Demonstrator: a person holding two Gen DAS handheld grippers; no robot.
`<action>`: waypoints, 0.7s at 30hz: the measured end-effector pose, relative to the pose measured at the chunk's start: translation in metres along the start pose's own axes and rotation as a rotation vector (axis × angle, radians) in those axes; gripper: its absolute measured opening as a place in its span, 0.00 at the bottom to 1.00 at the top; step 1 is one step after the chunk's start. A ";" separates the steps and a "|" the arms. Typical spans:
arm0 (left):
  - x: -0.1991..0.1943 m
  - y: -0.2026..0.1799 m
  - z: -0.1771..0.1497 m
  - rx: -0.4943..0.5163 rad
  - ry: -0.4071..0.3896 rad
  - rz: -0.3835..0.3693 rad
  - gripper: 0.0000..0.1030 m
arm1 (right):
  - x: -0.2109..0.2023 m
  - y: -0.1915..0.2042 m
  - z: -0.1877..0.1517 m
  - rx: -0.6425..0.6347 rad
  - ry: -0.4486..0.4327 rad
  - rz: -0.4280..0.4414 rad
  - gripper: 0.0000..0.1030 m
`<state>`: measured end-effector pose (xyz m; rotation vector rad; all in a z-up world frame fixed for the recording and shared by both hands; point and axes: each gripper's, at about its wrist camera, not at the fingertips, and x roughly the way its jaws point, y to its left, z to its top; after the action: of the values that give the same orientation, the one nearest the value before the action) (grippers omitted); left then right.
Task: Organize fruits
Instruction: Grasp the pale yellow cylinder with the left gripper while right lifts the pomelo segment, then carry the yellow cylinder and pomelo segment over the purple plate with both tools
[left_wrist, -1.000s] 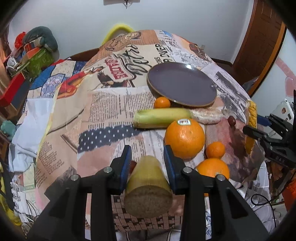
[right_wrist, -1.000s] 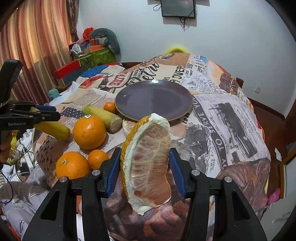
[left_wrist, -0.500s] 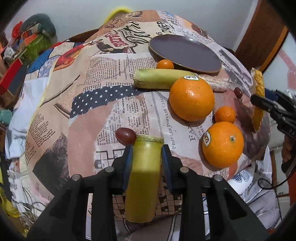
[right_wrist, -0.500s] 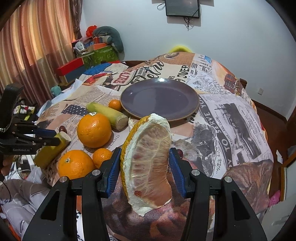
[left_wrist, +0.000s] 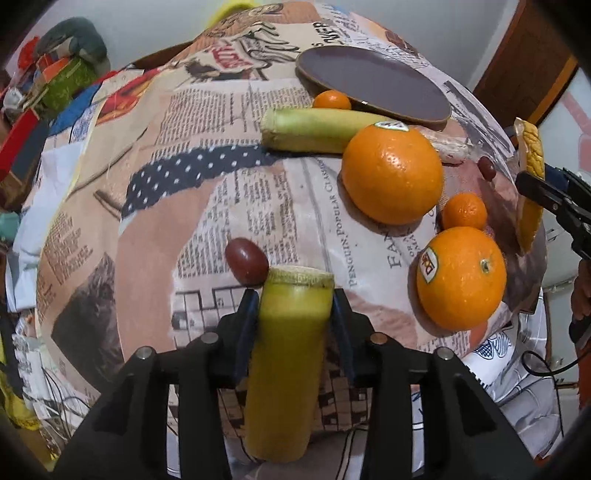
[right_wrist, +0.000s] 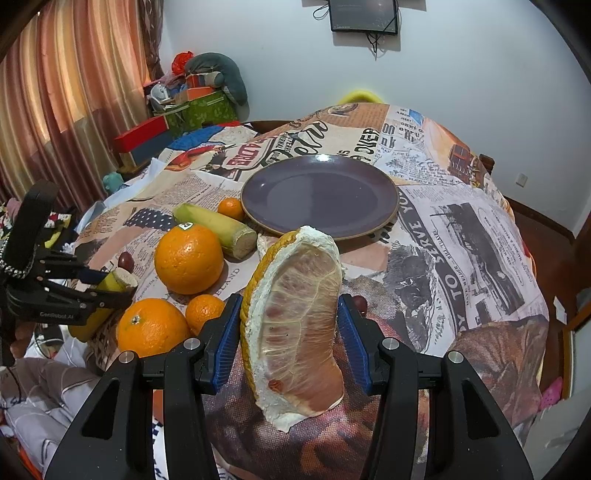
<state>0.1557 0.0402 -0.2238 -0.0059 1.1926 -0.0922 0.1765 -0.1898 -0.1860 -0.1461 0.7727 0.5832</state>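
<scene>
Between the left gripper's (left_wrist: 295, 314) fingers a yellow-green cane piece (left_wrist: 288, 369) sits clamped; the right gripper's (right_wrist: 290, 332) clamp a pomelo wedge (right_wrist: 299, 332) near the purple plate (right_wrist: 321, 195). "PENGUIN POPULAR CLASSICS" reads on the tablecloth (left_wrist: 332, 229).

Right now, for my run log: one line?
left claw: grips yellow-green cane piece | right claw: grips pomelo wedge | purple plate: bare

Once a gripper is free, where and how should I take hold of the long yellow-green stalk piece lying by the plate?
Grip the stalk piece across its straight middle, coming from above with the fingers either side of its width. It lies flat on the table, one cut end toward the plate. The small mandarin and big orange crowd its sides, so I'd aim slightly toward the freer far end.
</scene>
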 end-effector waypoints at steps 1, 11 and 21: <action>-0.003 -0.001 0.000 0.002 -0.007 -0.005 0.38 | 0.000 0.000 0.000 0.001 0.000 0.000 0.46; -0.037 -0.001 0.021 -0.025 -0.097 -0.042 0.37 | -0.005 -0.005 0.004 0.007 -0.009 -0.009 0.46; -0.063 -0.006 0.055 -0.030 -0.201 -0.052 0.35 | -0.017 -0.015 0.022 0.036 -0.052 -0.018 0.43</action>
<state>0.1837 0.0368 -0.1448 -0.0706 0.9930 -0.1166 0.1884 -0.2021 -0.1603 -0.1042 0.7307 0.5533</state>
